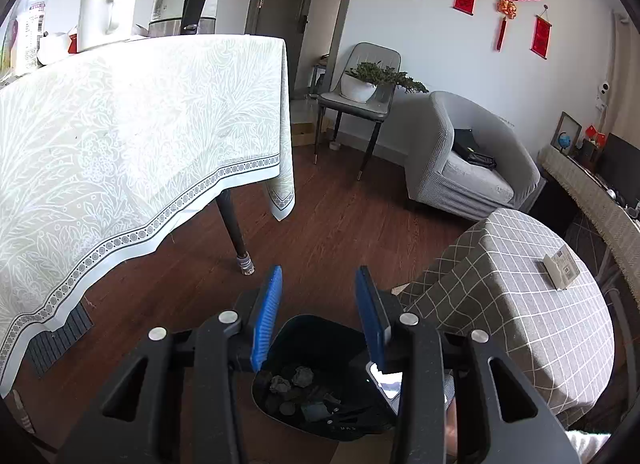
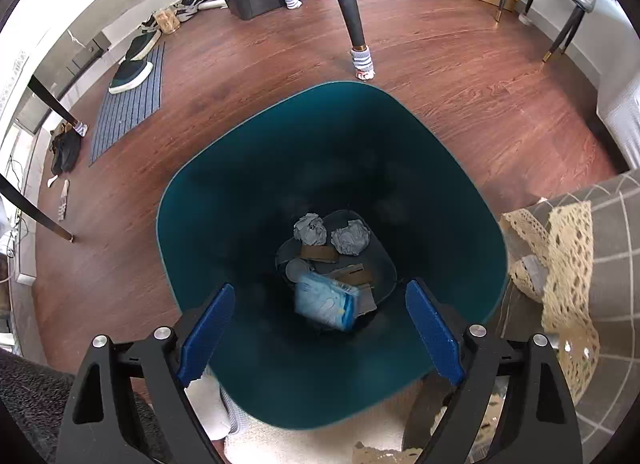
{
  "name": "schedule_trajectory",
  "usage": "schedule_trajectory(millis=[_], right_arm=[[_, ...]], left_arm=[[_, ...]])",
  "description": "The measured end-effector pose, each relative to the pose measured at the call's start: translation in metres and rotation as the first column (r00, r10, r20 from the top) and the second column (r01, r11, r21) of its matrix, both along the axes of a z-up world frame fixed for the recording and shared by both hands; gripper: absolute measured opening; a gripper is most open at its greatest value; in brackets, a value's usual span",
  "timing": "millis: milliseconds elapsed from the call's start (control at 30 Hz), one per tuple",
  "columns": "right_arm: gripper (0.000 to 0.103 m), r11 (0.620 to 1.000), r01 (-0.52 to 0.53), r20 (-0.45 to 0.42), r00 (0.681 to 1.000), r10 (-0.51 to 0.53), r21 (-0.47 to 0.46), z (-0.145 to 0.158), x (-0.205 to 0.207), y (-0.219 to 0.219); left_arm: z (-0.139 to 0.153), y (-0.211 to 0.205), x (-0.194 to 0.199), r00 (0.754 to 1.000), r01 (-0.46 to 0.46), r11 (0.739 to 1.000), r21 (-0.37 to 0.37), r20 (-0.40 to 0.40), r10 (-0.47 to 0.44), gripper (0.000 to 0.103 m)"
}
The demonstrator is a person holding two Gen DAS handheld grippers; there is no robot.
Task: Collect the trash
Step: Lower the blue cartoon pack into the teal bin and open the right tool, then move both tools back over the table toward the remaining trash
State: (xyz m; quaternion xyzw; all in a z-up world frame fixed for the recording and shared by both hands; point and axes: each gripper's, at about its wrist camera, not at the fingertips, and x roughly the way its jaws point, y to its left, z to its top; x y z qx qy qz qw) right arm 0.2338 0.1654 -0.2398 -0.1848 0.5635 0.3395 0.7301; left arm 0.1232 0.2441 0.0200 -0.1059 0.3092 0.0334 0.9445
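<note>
right hand-held gripper [image 2: 320, 328]: released, empty, above bin [image 2: 332, 124] | left hand-held gripper [image 1: 320, 320]: released, empty | bin on floor [image 2: 460, 76] | paper balls [image 2: 350, 239], blue packet [image 2: 326, 300] at bin bottom

- The trash bin [image 2: 332, 248] is dark teal with a rounded-square mouth, standing upright and open on the floor. Everything below is placed relative to it.
- Two crumpled grey paper balls [image 2: 351, 239] lie side by side on the bin's bottom, at the far side of the pile.
- A blue-and-white plastic packet [image 2: 326, 301] lies tilted at the near side of the bottom, resting on the other scraps.
- Brown cardboard strips [image 2: 318, 253] lie flat between the balls and the packet.
- From the left wrist view, the bin [image 1: 320, 330] shows the same dim heap of scraps [image 1: 298, 386] at its bottom.
</note>
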Motion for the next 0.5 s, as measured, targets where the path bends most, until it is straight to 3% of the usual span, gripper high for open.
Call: schedule_trajectory(millis=[200, 500], right_arm=[[0.088, 0.996, -0.022, 0.044, 0.999, 0.018, 0.089, 0.037, -0.011, -0.017], [0.081, 0.968, -0.017, 0.175, 0.984, -0.028, 0.249, 0.128, -0.022, -0.055]], left_arm=[[0.012, -0.008, 0.002, 1.0, -0.01, 1.0, 0.008, 0.025, 0.01, 0.041], [0.023, -0.04, 0.013, 0.999, 0.005, 1.0, -0.001, 0.049, -0.005, 0.051]])
